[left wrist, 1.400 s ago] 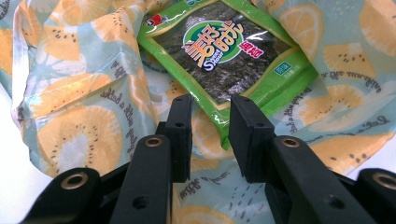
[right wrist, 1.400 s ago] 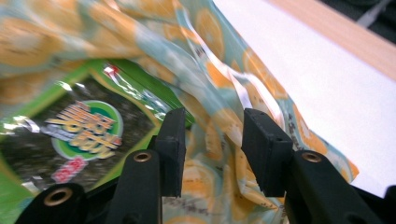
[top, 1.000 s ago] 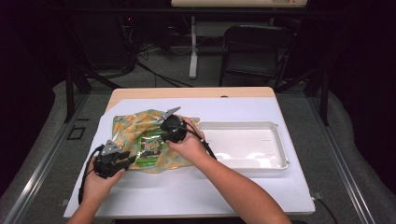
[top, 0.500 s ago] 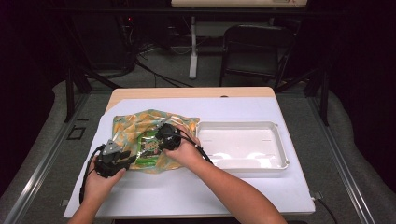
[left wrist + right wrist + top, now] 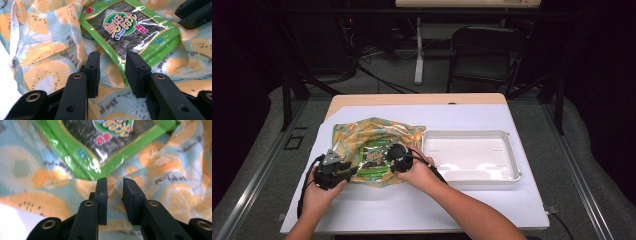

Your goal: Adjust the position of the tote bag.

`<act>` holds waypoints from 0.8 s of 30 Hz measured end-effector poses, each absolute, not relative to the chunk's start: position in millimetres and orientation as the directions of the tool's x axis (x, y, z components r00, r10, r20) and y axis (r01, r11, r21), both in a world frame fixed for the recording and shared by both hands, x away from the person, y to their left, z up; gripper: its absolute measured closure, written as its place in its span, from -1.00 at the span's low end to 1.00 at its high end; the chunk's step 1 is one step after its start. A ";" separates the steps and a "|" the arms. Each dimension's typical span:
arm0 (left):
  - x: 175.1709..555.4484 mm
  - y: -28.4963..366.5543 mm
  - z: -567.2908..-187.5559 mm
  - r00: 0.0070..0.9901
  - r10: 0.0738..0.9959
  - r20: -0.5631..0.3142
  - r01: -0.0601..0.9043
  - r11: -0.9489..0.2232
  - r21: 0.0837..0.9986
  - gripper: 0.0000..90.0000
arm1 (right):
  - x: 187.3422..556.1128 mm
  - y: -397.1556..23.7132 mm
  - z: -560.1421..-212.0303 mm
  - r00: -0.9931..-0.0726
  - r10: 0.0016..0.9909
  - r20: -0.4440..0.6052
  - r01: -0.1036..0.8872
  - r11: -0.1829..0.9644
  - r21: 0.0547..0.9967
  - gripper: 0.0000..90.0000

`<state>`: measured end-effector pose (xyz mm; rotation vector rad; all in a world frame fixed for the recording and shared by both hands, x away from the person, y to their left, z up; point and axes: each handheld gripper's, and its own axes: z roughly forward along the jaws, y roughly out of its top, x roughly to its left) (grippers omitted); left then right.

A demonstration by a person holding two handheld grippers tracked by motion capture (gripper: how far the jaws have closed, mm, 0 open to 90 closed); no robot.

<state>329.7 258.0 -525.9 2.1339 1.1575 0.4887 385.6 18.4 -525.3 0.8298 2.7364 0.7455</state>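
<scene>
A green seaweed snack packet (image 5: 373, 160) (image 5: 130, 30) (image 5: 100, 142) lies on a fruit-print bag (image 5: 357, 131) (image 5: 45, 65) (image 5: 37, 187) spread over the white sheet. My left gripper (image 5: 351, 172) (image 5: 111, 72) rests at the packet's near left corner. It is open, and the corner reaches just behind one pad. My right gripper (image 5: 388, 159) (image 5: 115, 195) is low over the bag at the packet's near right corner. Its jaws have just been closing. A narrow gap still shows between them, with bag fabric under it and nothing pinched that I can see. The right gripper's jaws (image 5: 195, 12) also appear at the top right of the left gripper view.
An empty white tray (image 5: 467, 133) stands right of the bag, its left rim close to my right hand. The white sheet (image 5: 422, 210) covers most of the wooden table. A dark chair (image 5: 487, 50) and stands are behind the table.
My right gripper has come down and toward me onto the bag, by the packet's near right corner, and its jaws have narrowed. The left gripper has stayed in place.
</scene>
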 end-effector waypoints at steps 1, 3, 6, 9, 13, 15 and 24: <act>330.3 257.8 -526.5 0.542 0.840 0.018 0.599 -0.402 0.693 0.44 | 384.0 17.2 -527.7 -0.825 0.564 -0.034 0.469 0.717 0.515 0.64; 330.8 257.4 -526.9 0.545 0.838 0.024 0.599 -0.409 0.688 0.44 | 382.5 15.7 -530.3 -0.822 0.569 -0.034 0.476 0.718 0.508 0.64; 330.8 257.3 -528.3 0.542 0.840 0.021 0.601 -0.405 0.689 0.44 | 380.7 13.0 -533.4 -0.819 0.573 -0.031 0.482 0.717 0.503 0.64; 331.6 258.0 -530.3 0.541 0.841 0.018 0.607 -0.405 0.684 0.44 | 379.9 12.3 -534.1 -0.821 0.569 -0.033 0.481 0.723 0.495 0.64; 331.4 258.9 -531.1 0.536 0.844 0.016 0.611 -0.400 0.683 0.44 | 379.5 13.6 -536.1 -0.819 0.573 -0.034 0.484 0.721 0.497 0.64; 331.3 259.4 -531.3 0.532 0.846 0.017 0.611 -0.398 0.684 0.44 | 380.1 13.8 -536.7 -0.821 0.570 -0.035 0.483 0.725 0.492 0.64; 331.1 261.4 -530.7 0.529 0.848 0.011 0.614 -0.392 0.685 0.44 | 378.4 13.7 -538.5 -0.818 0.574 -0.035 0.482 0.717 0.505 0.64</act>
